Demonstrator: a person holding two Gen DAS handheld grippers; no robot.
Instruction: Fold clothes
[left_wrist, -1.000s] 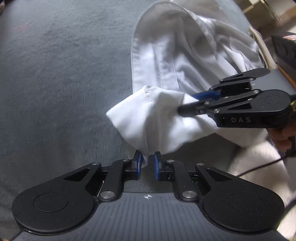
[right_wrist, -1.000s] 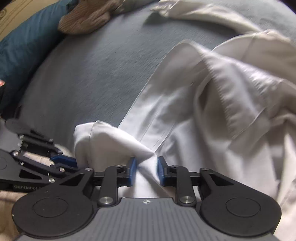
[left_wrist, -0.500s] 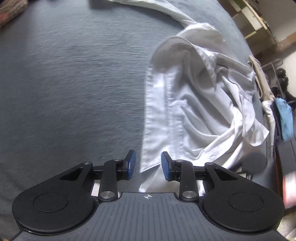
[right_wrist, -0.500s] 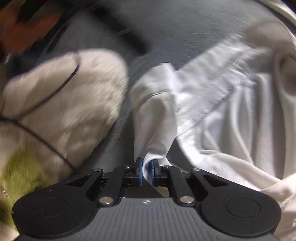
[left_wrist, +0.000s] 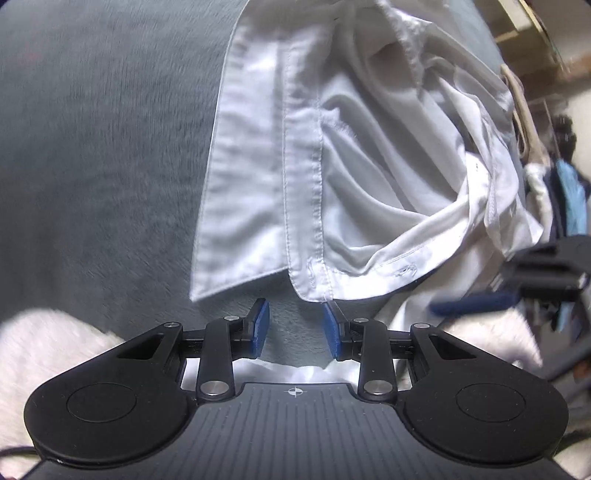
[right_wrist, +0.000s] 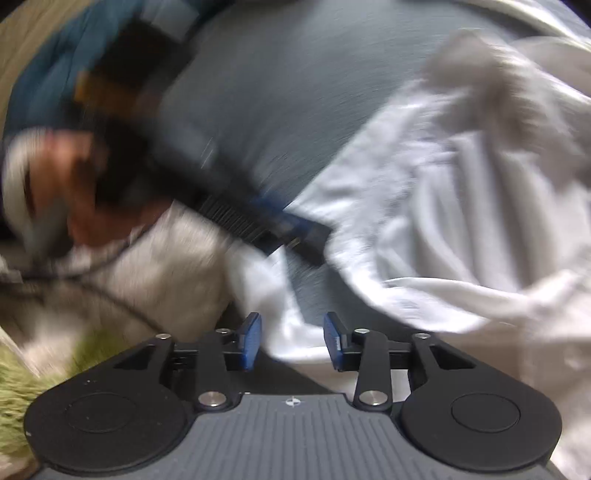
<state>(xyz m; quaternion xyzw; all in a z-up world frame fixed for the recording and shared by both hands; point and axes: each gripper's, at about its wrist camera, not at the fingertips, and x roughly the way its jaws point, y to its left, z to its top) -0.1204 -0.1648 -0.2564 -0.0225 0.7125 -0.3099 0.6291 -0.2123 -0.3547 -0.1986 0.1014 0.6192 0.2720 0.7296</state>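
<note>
My left claw (left_wrist: 295, 328) points steeply down at the grey bedspread (left_wrist: 103, 147), its blue pads (left_wrist: 260, 326) parted to a moderate gap with nothing between them; only bare grey cover shows in the gap. Just ahead of its tips lies the white shirt (left_wrist: 258, 177), spread rumpled on the bedspread, with the stitched button placket (left_wrist: 303, 206) running straight away from the claw and the hem corner ending just short of the right pad. A thin thread from that corner seems to reach the right pad, though I cannot tell if it touches. To the right of this claw, blurred, my right claw (left_wrist: 476, 301) sits near the shirt's crumpled hem. Seen from the right wrist, the right claw (right_wrist: 291, 338) is opening, its jaws at a middling gap; a fold of the white shirt (right_wrist: 424, 206) lies under and between the pads, but they do not press on it. Ahead and to the left of it, heavily blurred, the left claw (right_wrist: 306, 236) sits at the shirt's edge, with my hand (right_wrist: 92, 206) behind it. A fluffy white sleeve (right_wrist: 155, 266) fills the lower left.
</note>
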